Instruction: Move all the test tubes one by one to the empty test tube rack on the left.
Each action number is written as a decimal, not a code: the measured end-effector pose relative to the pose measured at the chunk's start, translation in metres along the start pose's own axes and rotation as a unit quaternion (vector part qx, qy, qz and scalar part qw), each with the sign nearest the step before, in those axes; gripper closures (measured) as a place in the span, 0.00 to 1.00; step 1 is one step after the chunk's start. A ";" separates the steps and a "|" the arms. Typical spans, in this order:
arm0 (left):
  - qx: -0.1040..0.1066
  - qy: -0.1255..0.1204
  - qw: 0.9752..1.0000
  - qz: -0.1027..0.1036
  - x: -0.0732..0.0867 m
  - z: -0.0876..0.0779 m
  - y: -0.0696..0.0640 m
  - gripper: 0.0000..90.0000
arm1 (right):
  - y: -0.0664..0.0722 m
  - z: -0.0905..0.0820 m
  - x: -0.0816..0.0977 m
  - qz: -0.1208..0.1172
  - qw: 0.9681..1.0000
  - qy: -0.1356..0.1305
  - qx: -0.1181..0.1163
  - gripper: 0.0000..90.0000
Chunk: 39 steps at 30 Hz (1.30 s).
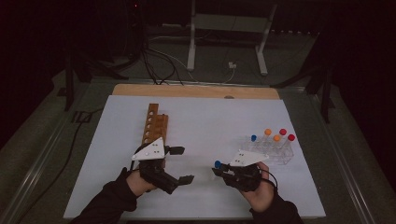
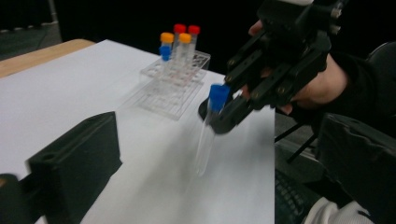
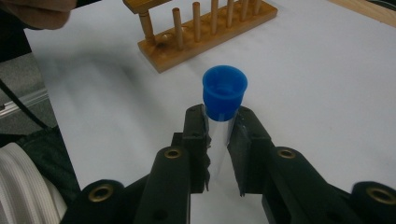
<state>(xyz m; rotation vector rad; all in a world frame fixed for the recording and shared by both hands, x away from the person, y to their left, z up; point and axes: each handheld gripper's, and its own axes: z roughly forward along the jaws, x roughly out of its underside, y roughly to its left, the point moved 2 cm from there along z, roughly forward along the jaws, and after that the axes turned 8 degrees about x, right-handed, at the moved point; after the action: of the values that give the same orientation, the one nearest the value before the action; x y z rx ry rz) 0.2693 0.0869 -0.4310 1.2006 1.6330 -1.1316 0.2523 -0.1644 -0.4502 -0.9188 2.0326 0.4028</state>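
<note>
The right gripper [image 1: 219,171] clenches a blue-capped tube [image 2: 208,130] just under its cap, aloft between the clear rack [image 1: 273,151], which holds five more capped tubes, and the empty wooden rack [image 1: 154,125], while the left gripper [image 1: 181,164] gapes empty.

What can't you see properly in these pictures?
- Whether the blue-capped tube has anything inside: its clear wall is too blurred in the left gripper view.
- The tube's lower part: hidden behind the right gripper in the right gripper view.
- The wooden rack's near end: covered by the left gripper in the high view.
- The clear rack's empty holes: too small in the high view.
</note>
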 end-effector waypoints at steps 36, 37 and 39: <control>0.033 0.044 0.997 0.046 -0.015 0.065 0.006 0.83 | 0.003 -0.006 -0.004 -0.001 1.000 -0.012 -0.008 0.85; 0.031 0.044 0.997 0.049 -0.015 0.065 0.005 0.83 | 0.003 -0.006 -0.004 -0.001 1.000 -0.011 -0.008 0.85; 0.028 0.045 0.997 0.054 -0.015 0.066 0.005 0.85 | 0.002 -0.006 -0.004 0.000 1.000 -0.010 -0.008 0.85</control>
<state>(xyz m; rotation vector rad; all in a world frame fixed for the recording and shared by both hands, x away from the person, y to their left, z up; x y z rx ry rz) 0.2833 0.0208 -0.4361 1.3774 1.5919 -1.0749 0.2490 -0.1642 -0.4435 -0.9211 2.0134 0.4279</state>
